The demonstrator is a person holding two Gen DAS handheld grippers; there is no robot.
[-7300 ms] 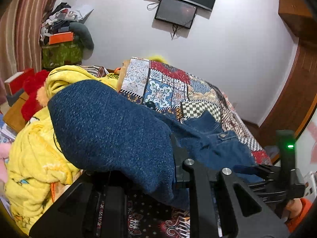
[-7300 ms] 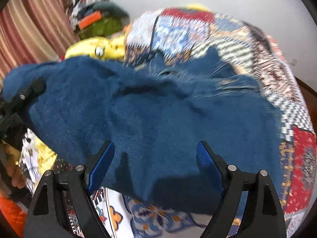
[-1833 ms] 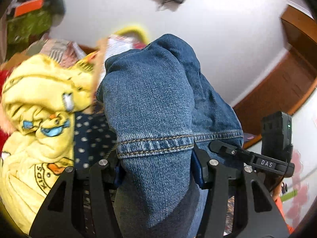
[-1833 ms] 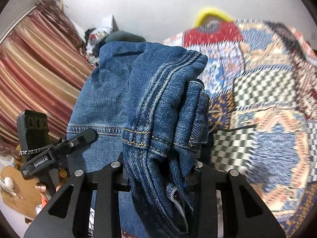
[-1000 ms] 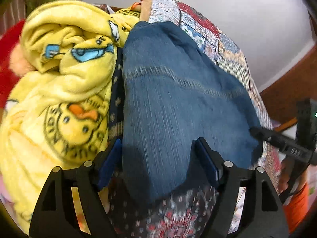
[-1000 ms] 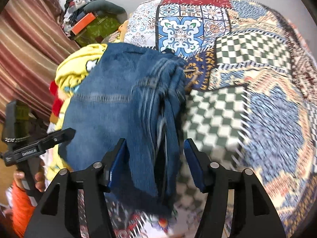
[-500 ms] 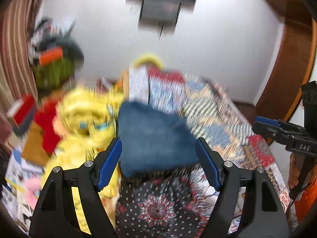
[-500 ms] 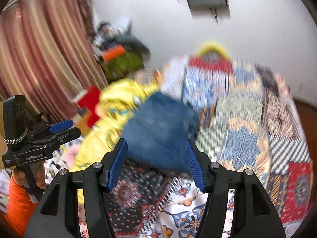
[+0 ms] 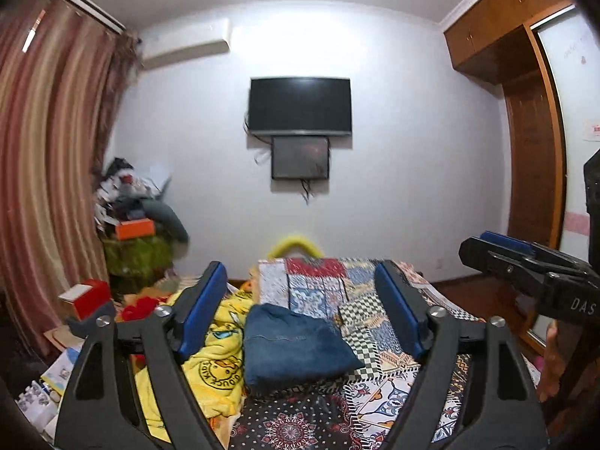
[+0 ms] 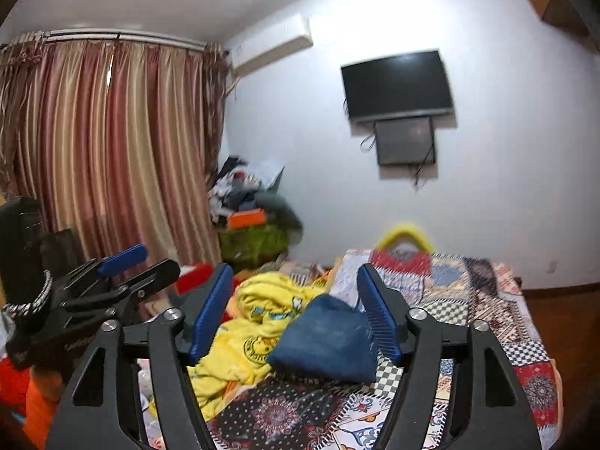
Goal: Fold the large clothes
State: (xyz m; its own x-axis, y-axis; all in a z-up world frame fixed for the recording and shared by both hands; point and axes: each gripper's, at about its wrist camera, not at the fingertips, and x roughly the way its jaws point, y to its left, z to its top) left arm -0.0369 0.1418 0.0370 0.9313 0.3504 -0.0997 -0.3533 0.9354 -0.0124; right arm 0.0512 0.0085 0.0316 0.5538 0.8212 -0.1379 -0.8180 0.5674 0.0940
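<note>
The folded blue denim garment lies on the patchwork bedspread, beside a crumpled yellow cartoon blanket. It also shows in the right wrist view. My left gripper is open and empty, held high and well back from the bed. My right gripper is open and empty too, likewise raised and back. Each gripper shows in the other's view, the right gripper at the right edge and the left gripper at the left.
A TV hangs on the white far wall. Striped curtains cover the left side. A cluttered pile with an orange box stands in the left corner. A wooden wardrobe lines the right side. A red box sits left of the bed.
Both grippers let go of the folded denim on the bed and pulled up and back. The views now take in the whole room.
</note>
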